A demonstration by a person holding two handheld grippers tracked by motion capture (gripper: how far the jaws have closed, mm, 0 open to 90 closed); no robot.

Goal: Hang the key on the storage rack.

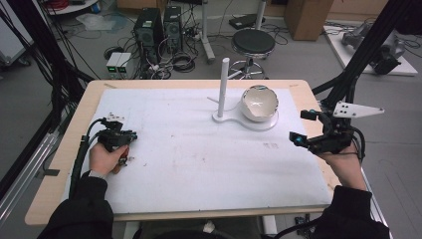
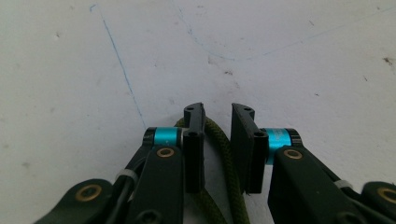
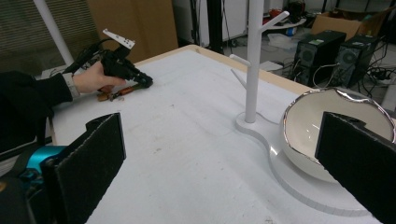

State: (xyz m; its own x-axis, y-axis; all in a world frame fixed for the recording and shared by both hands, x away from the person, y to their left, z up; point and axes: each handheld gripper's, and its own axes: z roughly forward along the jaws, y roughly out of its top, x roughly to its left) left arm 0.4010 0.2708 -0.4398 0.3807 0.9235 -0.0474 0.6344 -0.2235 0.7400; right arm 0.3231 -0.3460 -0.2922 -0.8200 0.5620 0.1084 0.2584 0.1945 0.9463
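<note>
- From the high view: your left gripper rests low on the white table cover at the left; your right gripper hovers near the right edge, beside the white glossy bowl on the white peg stand.
- Along the left gripper view: jaws narrowly parted around an olive-green braided cord; actual grip I cannot tell. Step, by my judgement: picking up the cord; next, close and lift.
- Along the right gripper view: jaws wide apart, holding nothing; a small orange-brown object lies under your left hand.
</note>
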